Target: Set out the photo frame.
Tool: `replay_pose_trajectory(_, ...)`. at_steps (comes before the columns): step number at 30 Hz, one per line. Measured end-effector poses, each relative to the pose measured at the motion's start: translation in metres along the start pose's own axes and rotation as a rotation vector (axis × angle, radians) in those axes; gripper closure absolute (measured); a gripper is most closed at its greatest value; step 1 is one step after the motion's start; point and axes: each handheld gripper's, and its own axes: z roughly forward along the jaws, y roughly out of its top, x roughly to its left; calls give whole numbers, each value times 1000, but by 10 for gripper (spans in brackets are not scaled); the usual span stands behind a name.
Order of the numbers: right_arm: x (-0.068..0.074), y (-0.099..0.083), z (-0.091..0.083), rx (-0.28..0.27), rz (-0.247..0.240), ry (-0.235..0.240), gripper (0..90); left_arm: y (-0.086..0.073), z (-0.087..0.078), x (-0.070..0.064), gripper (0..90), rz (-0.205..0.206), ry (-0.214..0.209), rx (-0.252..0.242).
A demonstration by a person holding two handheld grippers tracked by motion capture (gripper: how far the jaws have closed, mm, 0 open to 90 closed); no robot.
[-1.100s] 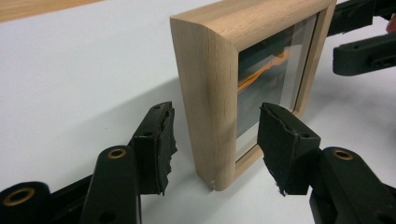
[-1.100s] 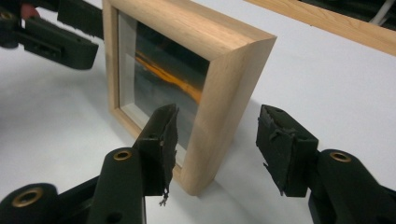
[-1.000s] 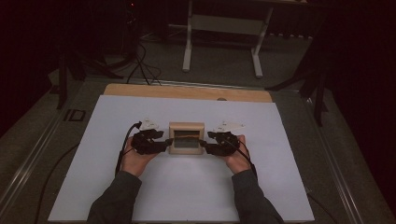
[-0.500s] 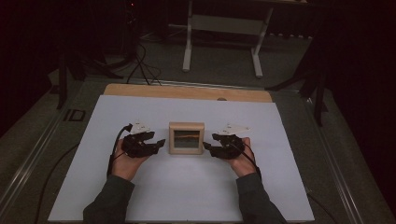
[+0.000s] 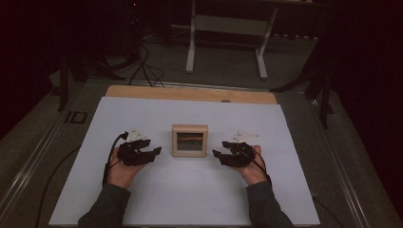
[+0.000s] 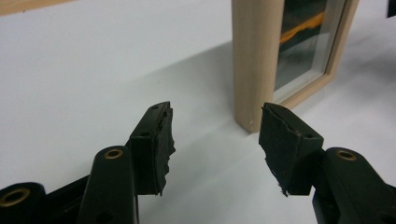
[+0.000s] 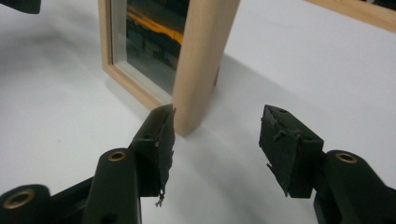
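Observation:
A small light-wood picture frame (image 5: pixel 190 140) stands upright in the middle of the white table top, its glass front showing a dark picture with an orange streak. The left gripper (image 5: pixel 156 151) rests a little to the frame's left, open, nothing between its jaws. In the left gripper view the frame's wooden side (image 6: pixel 254 60) rises just beyond the left gripper (image 6: pixel 215 142). The right gripper (image 5: pixel 217 154) sits a little to the frame's right, also open and holding nothing. In the right gripper view the frame's edge (image 7: pixel 201 65) stands just past the right gripper (image 7: pixel 215 144).
The white sheet (image 5: pixel 142 118) covers a wooden table whose bare strip (image 5: pixel 190 93) shows along the far edge. Beyond it stand a white table base (image 5: pixel 225 38) and cables (image 5: pixel 142 61) on a dark floor. Black cables trail from both grippers.
Both grippers have let go of the frame's sides and drawn outward, left one to the left, right one to the right. The frame stays standing in place.

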Motion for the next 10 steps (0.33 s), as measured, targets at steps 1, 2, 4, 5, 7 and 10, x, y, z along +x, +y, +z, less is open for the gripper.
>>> replay_pose_trajectory(1, -1, -2, -1, 1, 1, -2, 445, -1, 0, 1, 445, 2, 3, 6)
replay_pose_trajectory(2, -1, -4, -1, 3, 4, -2, 445, -3, 0, 1, 445, -3, 4, 5)
replay_pose_trajectory(4, -2, -7, -3, 8, 8, -7, 444, -6, 0, 3, 445, -4, 11, 12)
replay_pose_trajectory(5, -2, -7, -3, 8, 8, -7, 444, -6, 0, 3, 445, -4, 11, 12)
replay_pose_trajectory(7, -5, -11, -8, 17, 12, -17, 443, -11, -2, 5, 445, -12, 19, 20)
replay_pose_trajectory(10, -9, -13, -15, 23, 15, -30, 442, -15, -3, 7, 445, -7, 34, 34)
